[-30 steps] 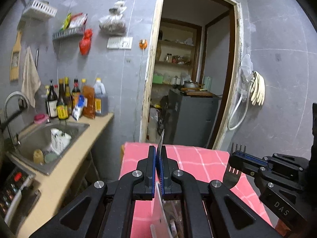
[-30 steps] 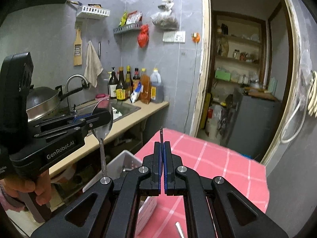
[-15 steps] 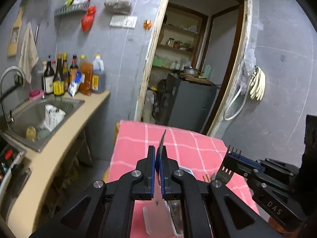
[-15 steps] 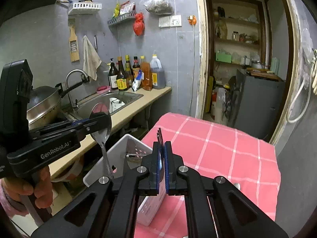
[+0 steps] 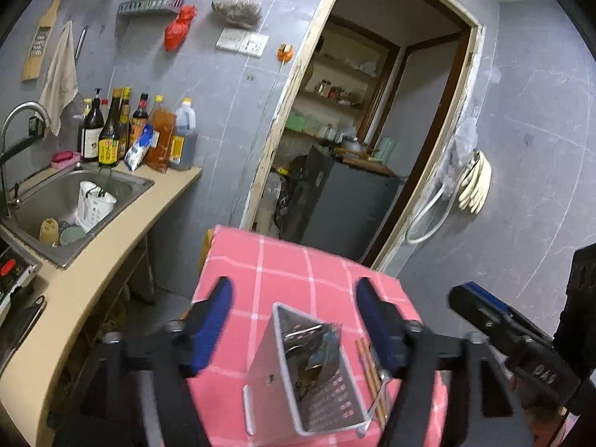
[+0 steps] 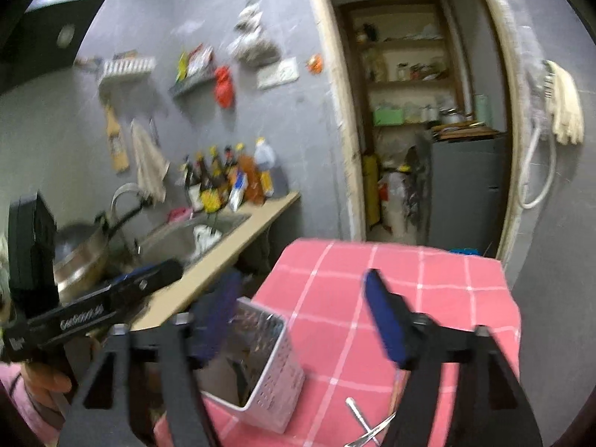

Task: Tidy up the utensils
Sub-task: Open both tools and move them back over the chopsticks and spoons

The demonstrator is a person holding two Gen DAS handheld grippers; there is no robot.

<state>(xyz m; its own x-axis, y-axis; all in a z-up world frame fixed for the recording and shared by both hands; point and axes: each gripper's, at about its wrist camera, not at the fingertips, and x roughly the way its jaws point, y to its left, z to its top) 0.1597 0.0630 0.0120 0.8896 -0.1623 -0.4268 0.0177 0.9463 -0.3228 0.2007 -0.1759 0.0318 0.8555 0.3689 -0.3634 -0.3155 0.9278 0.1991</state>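
Both claws gape empty: the left claw hangs above the caddy on the tabletop; right claw beside it.

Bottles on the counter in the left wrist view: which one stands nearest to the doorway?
The plastic jug with the yellow cap, at the row's right end; the narrow dark bottles stand farther left.
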